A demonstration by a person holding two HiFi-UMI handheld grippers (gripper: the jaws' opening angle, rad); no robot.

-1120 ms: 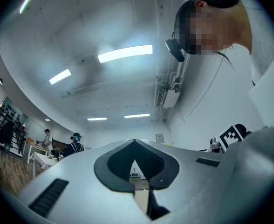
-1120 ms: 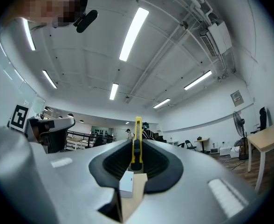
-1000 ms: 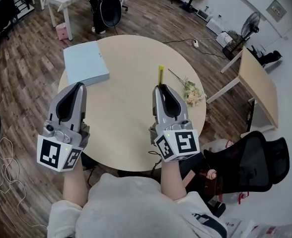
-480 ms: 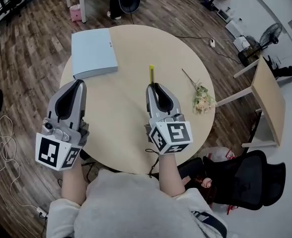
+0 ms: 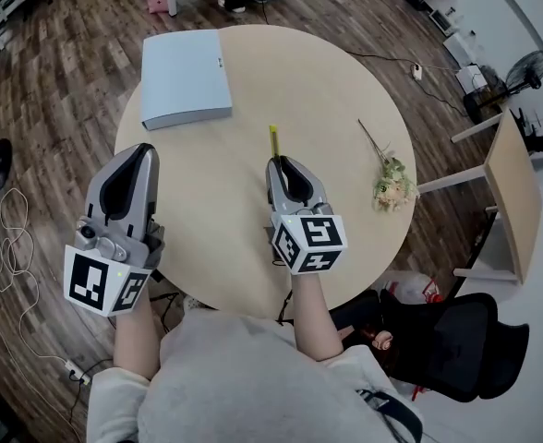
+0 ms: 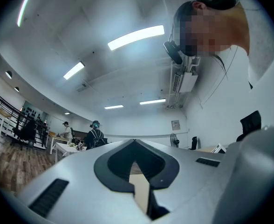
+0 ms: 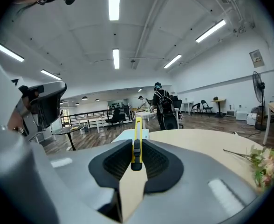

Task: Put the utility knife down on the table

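A flat box (image 5: 186,79) is set far left on the table (image 5: 327,90). A flower sprig (image 5: 391,181) is laid at right, with the utility knife (image 5: 273,142) held between them.

Yellow utility knife (image 5: 273,141), beige table (image 5: 253,81) (unpatterned)

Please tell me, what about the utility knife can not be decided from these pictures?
- Whether the utility knife touches the table: the head view looks from above, and in the right gripper view the right gripper covers its underside.
- The knife's rear part: hidden between the shut jaws, both views.
- Blade out or in: too small, both views.
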